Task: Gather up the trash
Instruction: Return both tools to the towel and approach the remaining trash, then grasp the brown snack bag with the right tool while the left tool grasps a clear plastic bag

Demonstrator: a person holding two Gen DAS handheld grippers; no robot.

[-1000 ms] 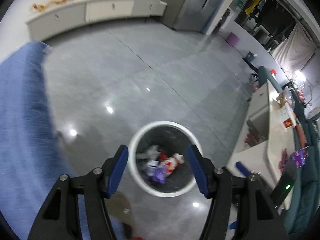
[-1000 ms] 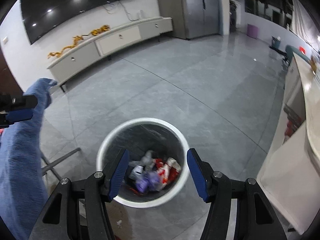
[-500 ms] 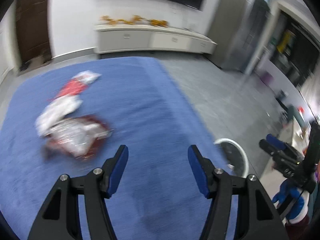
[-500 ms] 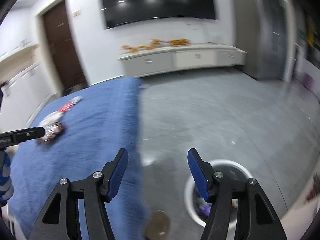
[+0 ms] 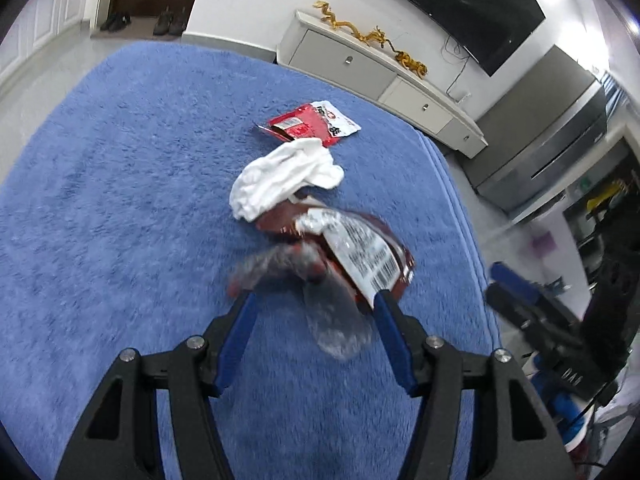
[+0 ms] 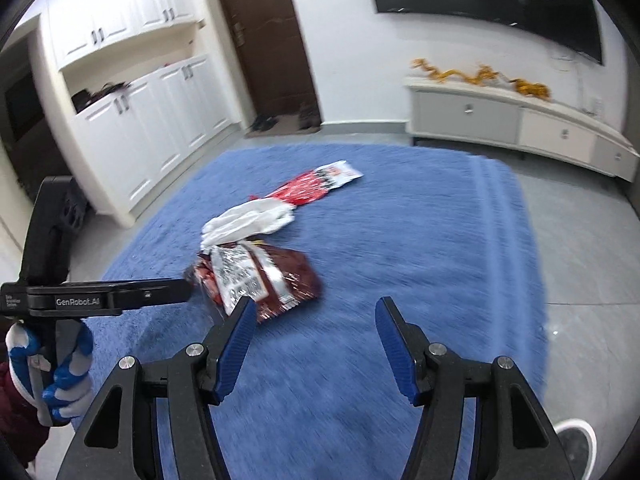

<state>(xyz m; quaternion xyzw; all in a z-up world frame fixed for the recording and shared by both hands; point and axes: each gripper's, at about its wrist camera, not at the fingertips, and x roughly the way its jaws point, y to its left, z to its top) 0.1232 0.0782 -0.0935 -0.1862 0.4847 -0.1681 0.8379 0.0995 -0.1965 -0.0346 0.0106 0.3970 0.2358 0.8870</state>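
Trash lies on a blue fuzzy cloth [image 5: 120, 200]: a dark red snack wrapper [image 5: 360, 252] with a barcode label, a crumpled white tissue [image 5: 284, 178] behind it, and a red-and-white packet [image 5: 312, 124] farthest away. My left gripper [image 5: 314, 304] is open, its jaws either side of the dark red wrapper's near end. My right gripper [image 6: 312, 314] is open and empty above the cloth, right of the wrapper [image 6: 260, 276]. The tissue [image 6: 248, 224] and the packet [image 6: 316, 186] show beyond it. The left gripper's finger [image 6: 120, 298] reaches in from the left.
The white rim of the trash bin [image 6: 576, 436] shows at the lower right on the grey floor. A white TV cabinet [image 6: 520, 124] stands along the far wall. White cupboards [image 6: 152, 120] and a brown door [image 6: 264, 40] are at the left.
Both grippers swung away from the trash bin to the blue cloth. The left gripper has closed in on the dark red wrapper.
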